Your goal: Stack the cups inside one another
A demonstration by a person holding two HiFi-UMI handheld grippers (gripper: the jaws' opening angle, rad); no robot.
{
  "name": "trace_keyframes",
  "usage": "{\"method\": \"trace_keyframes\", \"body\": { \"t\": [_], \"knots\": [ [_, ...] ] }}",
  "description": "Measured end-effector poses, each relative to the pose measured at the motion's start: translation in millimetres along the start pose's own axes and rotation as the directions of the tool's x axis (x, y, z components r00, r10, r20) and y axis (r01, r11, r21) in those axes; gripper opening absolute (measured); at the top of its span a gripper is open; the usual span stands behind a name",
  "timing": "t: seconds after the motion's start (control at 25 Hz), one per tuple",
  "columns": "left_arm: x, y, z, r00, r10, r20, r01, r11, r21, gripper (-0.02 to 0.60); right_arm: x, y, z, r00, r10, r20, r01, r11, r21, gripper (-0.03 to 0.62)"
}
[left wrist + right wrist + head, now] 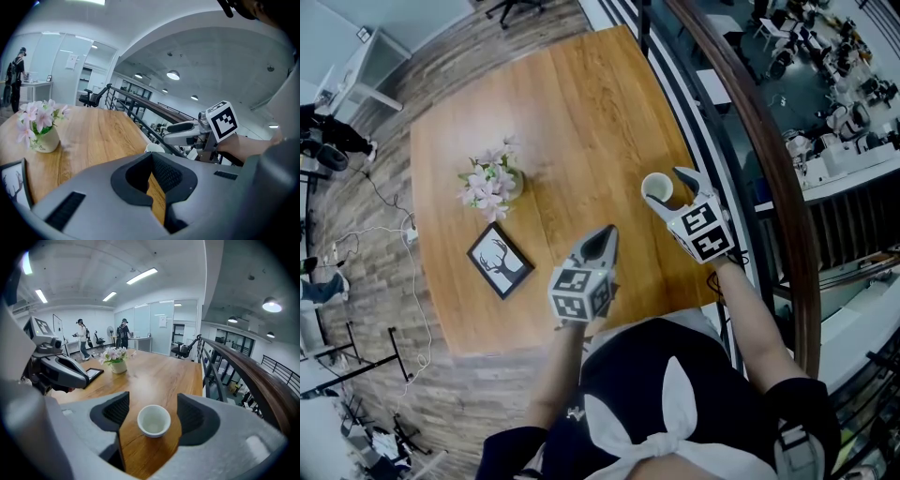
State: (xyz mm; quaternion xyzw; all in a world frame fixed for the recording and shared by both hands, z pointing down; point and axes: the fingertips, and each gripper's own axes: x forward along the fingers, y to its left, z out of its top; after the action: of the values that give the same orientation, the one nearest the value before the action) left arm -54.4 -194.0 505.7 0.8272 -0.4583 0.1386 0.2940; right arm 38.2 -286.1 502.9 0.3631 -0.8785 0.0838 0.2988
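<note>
Bright, even indoor light from a round recessed ceiling lamp (173, 74) and a long white ceiling strip light (141, 275); shadows on the light-brown wooden tabletop (154, 371) are faint. Fisheye bending and dark corners mark both gripper views; the head view curves at its edges.

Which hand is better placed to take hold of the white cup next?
Right. The right gripper has its open jaws either side of the white cup, not touching it; the left gripper is shut and set back from it.
</note>
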Motion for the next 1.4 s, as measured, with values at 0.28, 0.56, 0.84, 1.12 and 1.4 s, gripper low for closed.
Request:
{"method": "trace_keyframes", "body": {
  "t": [0.28,0.56,0.84,1.12,1.4],
  "knots": [
    [-5.1,-9.2,9.1,1.000,-0.011,0.028,0.011,1.000,0.017,0.017,-22.5,5.1,17.0,0.997,-0.039,0.069,0.039,0.999,0.000,0.201],
    [-13.3,-18.7,12.5,0.998,-0.022,0.057,0.021,0.999,0.031,0.017,-39.5,12.6,14.4,0.994,-0.065,0.085,0.065,0.998,-0.002,0.136],
    [-21.9,-29.6,13.6,0.996,-0.033,0.077,0.030,0.998,0.048,0.017,-55.2,26.6,14.7,0.991,-0.073,0.114,0.073,0.997,0.005,0.060],
    [-31.0,-40.5,13.3,0.995,-0.040,0.092,0.034,0.998,0.060,0.017,-69.5,41.2,6.3,0.990,-0.089,0.109,0.088,0.996,0.013,-0.002],
    [-37.5,-48.9,9.1,0.994,-0.051,0.094,0.044,0.996,0.074,0.017,-79.2,62.2,-4.0,0.994,-0.048,0.095,0.047,0.999,0.017,-0.002]
  ]
}}
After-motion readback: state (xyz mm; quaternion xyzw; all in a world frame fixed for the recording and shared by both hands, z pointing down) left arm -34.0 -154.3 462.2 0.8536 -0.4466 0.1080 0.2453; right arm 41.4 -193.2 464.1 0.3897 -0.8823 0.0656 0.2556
